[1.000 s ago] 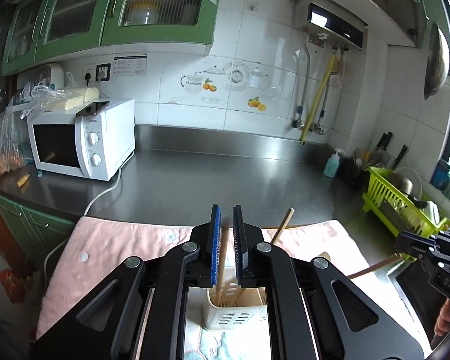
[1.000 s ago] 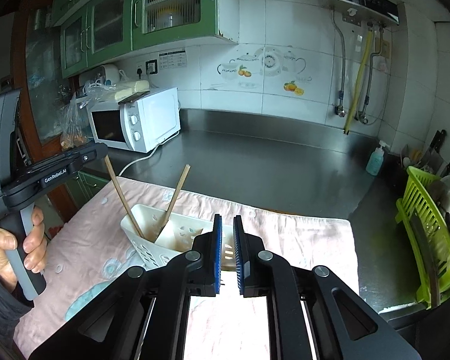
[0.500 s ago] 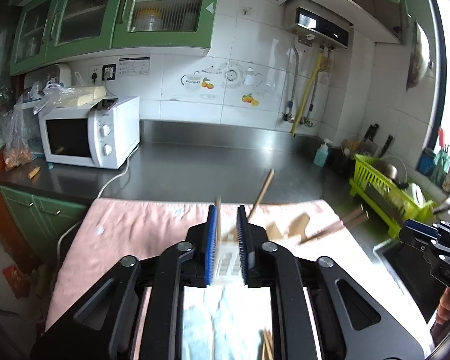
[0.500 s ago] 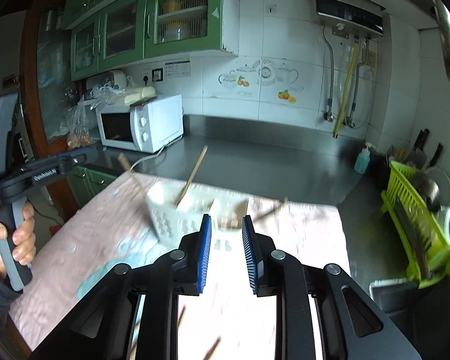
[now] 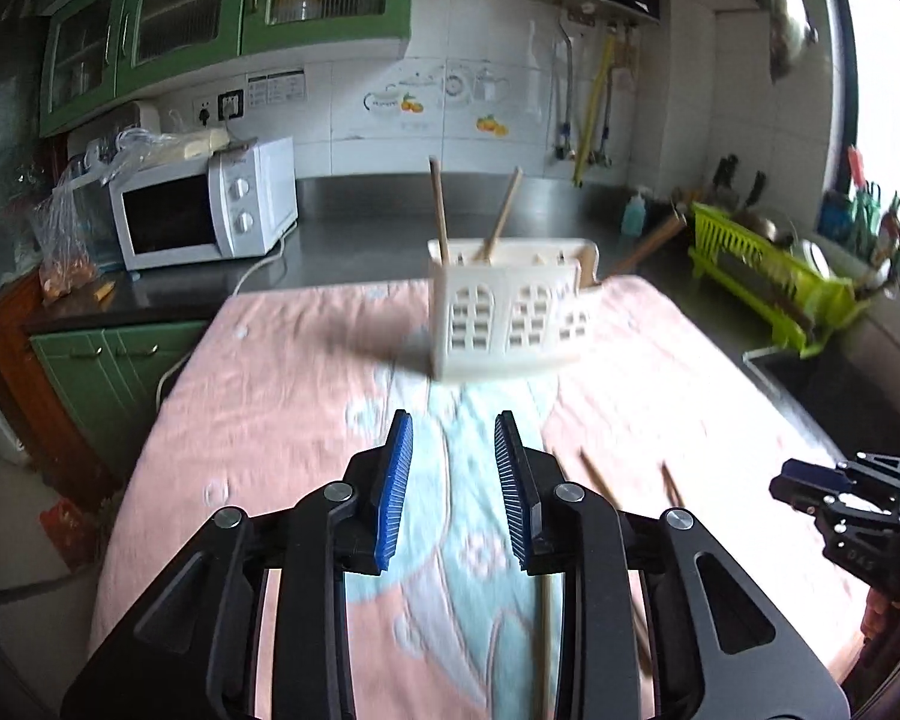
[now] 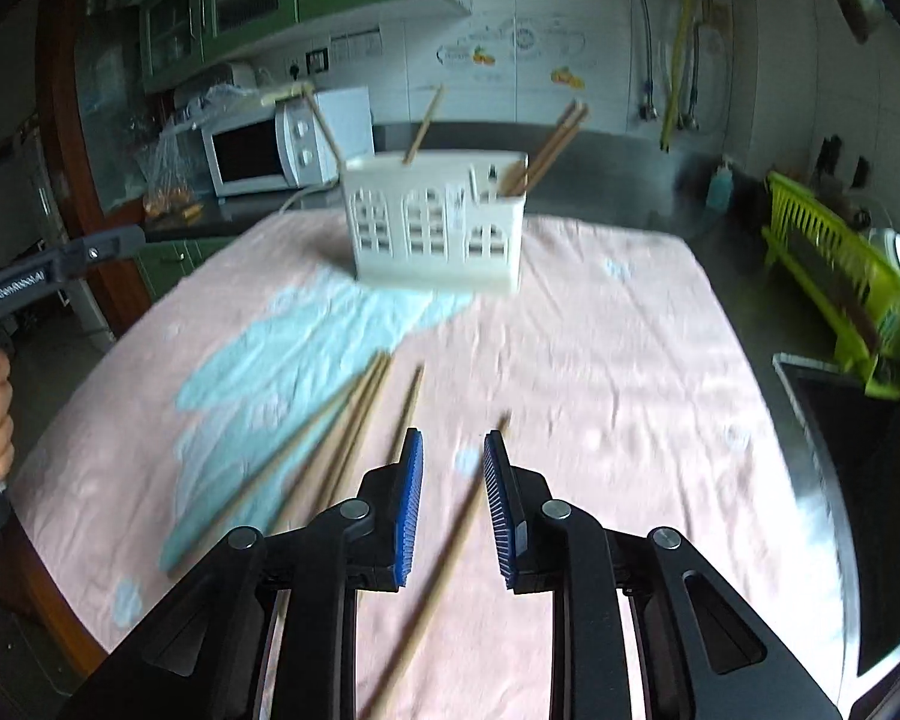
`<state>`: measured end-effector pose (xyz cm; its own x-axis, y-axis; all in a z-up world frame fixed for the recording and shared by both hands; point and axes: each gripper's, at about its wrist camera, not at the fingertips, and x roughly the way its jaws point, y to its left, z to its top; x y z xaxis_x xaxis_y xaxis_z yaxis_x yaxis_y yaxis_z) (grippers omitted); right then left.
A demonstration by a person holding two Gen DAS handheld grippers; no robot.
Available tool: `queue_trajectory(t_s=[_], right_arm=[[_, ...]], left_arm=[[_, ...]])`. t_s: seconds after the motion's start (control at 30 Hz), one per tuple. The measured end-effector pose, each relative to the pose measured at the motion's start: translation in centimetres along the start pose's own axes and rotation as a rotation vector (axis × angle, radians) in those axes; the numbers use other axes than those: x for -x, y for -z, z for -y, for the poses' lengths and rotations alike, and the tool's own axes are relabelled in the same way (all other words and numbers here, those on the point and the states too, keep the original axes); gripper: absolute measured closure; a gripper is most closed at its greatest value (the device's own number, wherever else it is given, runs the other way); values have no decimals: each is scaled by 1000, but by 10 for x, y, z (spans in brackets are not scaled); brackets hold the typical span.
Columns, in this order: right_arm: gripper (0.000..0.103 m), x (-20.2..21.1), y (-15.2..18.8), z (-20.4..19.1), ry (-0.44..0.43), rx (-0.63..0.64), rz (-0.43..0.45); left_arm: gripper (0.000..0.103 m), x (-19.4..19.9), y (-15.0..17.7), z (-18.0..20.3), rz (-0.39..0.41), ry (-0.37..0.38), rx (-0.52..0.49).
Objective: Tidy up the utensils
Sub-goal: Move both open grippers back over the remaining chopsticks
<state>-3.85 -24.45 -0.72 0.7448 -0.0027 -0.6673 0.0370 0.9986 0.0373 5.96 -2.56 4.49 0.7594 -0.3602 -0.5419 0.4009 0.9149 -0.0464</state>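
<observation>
**A:** Start on the left. What's changed?

**B:** A second ago the left gripper (image 5: 453,486) was up over the white utensil holder (image 5: 510,312) with its fingers nearly together around a chopstick standing in it. Now it has backed off and sunk toward the pink-and-blue cloth (image 5: 282,396) on the surface. Its fingers have just been opening and stand parted with nothing between them. One loose chopstick (image 5: 545,642) lies on the cloth just under its right-hand finger.

**A:** And the holder?

**B:** Upright at the far end of the cloth, two chopsticks (image 5: 438,210) poking from its left compartments, more leaning out on its right side.

**A:** The right side?

**B:** Same story. The right gripper (image 6: 453,504) has pulled back from the holder (image 6: 432,222) and come down over the loose chopsticks (image 6: 330,438). Its fingers have parted, released, and one chopstick (image 6: 444,564) runs along the cloth below the gap, not pinched.

**A:** So for the task?

**B:** I'd judge one drop-off is finished and both hands are going for the next pieces; several chopsticks are left to collect.

**A:** Any writing?

**B:** On the left gripper's handle (image 6: 24,288), seen from the right, blurred lettering I can't make out here. On the right gripper (image 5: 852,516), seen from the left, roughly "DAS". The wall labels are too small.
</observation>
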Motion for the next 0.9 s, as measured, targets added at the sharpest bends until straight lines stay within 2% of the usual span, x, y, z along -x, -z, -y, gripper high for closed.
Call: queue_trajectory(t_s=[0.17,0.43,0.63,0.9], right_arm=[[82,-9,43,1,8,-55,-54],[82,-13,74,5,7,-106,-102],[82,-16,87,2,-16,-137,-116],[82,-20,92,2,-25,-159,-133]], left_arm=[[74,3,42,10,-51,7,-25],[74,-8,100,25,-165,61,0],[74,-21,126,35,-237,103,-3],[75,-36,134,44,-274,115,-11]])
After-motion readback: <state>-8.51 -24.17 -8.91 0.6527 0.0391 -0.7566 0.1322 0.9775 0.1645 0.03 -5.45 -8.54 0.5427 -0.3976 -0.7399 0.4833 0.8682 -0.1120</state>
